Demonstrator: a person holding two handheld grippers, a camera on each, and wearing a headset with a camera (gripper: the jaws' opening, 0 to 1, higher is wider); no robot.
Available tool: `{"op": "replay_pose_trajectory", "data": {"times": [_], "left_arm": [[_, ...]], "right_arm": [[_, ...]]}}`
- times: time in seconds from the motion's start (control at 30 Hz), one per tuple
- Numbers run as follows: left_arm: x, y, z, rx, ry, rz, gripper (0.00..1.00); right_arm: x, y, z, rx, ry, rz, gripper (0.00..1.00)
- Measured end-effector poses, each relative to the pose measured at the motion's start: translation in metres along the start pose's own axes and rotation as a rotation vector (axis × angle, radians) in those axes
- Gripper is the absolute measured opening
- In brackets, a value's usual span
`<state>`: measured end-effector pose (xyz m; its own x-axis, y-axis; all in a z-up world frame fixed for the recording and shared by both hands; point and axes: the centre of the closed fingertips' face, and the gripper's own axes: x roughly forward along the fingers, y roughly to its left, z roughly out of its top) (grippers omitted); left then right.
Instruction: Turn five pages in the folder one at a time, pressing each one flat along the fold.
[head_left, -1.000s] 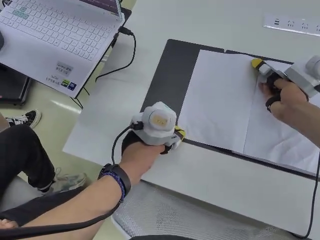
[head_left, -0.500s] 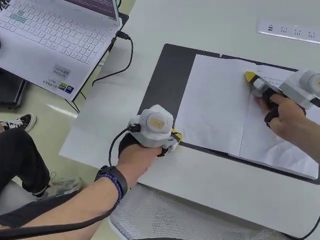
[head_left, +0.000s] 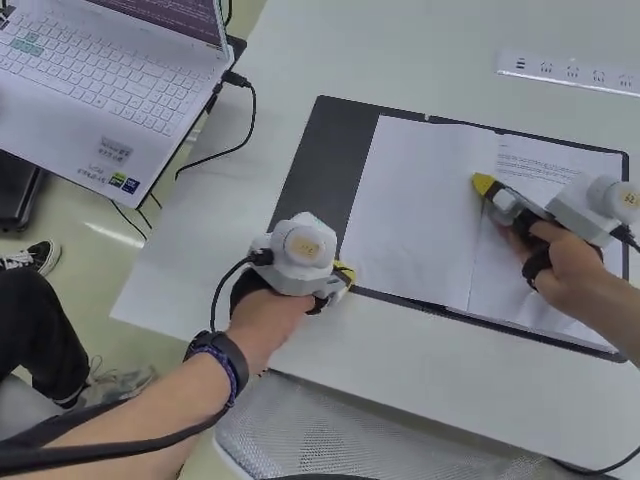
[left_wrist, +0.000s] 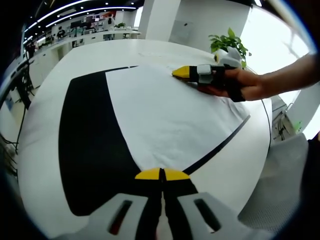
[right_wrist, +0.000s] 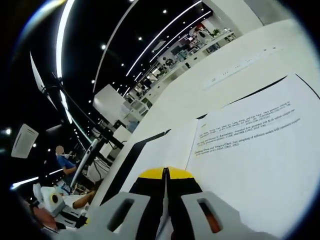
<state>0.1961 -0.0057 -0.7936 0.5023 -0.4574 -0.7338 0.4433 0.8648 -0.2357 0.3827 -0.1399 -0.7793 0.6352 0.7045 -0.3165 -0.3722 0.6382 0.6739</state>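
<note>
Both pairs of jaws closed, the right gripper (head_left: 484, 185) is pressing the page (head_left: 410, 220) at its fold, the left gripper (head_left: 344, 273) resting at the folder (head_left: 318, 170) edge — dragging hard could wrinkle the paper.

Folder (head_left: 320, 170): one, black, lying open on the single worktop (head_left: 400, 50).
Pages exposed: two, being one blank page (head_left: 420, 210) on the folder's left half and one printed page (head_left: 560, 170) on its right half.
Tools: two, the left tool (head_left: 343, 275) at the folder's near edge and the right tool (head_left: 483, 185) at the folder's fold.
Laptop (head_left: 90, 90): one, left of the folder.
Laptop cable (head_left: 235, 130): one, between laptop and folder.
Power strip (head_left: 570, 72): one, beyond the folder.
Potted plant (left_wrist: 227, 42): one, beyond the folder.
</note>
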Motion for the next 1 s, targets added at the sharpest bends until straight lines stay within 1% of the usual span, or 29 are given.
{"op": "replay_pose_trajectory", "data": {"times": [0.07, 0.1, 0.13, 0.17, 0.2, 0.33, 0.53, 0.6, 0.63, 0.7, 0.97, 1.0], "left_arm": [[0.0, 0.0, 0.0, -0.006, 0.001, -0.003, 0.0], [0.0, 0.0, 0.0, -0.006, 0.001, -0.004, 0.0], [0.0, 0.0, 0.0, -0.007, 0.001, -0.004, 0.0], [0.0, 0.0, 0.001, -0.007, 0.001, -0.004, 0.0], [0.0, 0.0, 0.001, -0.008, 0.0, -0.004, 0.0], [0.001, 0.0, 0.001, -0.018, -0.002, -0.003, 0.0], [0.001, 0.0, 0.0, -0.015, -0.002, -0.005, 0.0], [0.0, 0.0, 0.0, -0.014, -0.002, -0.005, 0.0], [0.0, 0.0, 0.0, -0.014, -0.002, -0.006, 0.0], [0.0, -0.001, 0.0, -0.014, -0.002, -0.005, 0.0], [0.0, 0.0, 0.0, -0.007, -0.007, -0.007, 0.0], [0.0, -0.001, 0.0, 0.005, -0.007, -0.007, 0.0]], "right_arm": [[-0.009, 0.013, -0.008, -0.01, 0.009, 0.006, 0.0], [-0.011, 0.015, -0.01, -0.012, 0.011, 0.009, 0.0], [-0.015, 0.022, -0.013, -0.011, 0.013, 0.011, 0.0], [-0.016, 0.023, -0.015, -0.011, 0.014, 0.013, 0.0], [-0.02, 0.029, -0.017, -0.012, 0.015, 0.016, 0.0], [-0.028, 0.037, -0.022, -0.01, 0.018, 0.023, 0.0], [-0.042, 0.041, -0.028, 0.007, 0.007, 0.029, 0.0], [-0.045, 0.043, -0.032, -0.004, 0.019, 0.037, 0.0], [-0.048, 0.046, -0.036, -0.02, 0.039, 0.043, 0.0], [-0.051, 0.049, -0.042, -0.035, 0.054, 0.055, 0.0], [-0.063, 0.056, -0.057, -0.048, 0.086, 0.068, 0.0], [-0.066, 0.057, -0.06, -0.047, 0.089, 0.069, 0.0]]}}
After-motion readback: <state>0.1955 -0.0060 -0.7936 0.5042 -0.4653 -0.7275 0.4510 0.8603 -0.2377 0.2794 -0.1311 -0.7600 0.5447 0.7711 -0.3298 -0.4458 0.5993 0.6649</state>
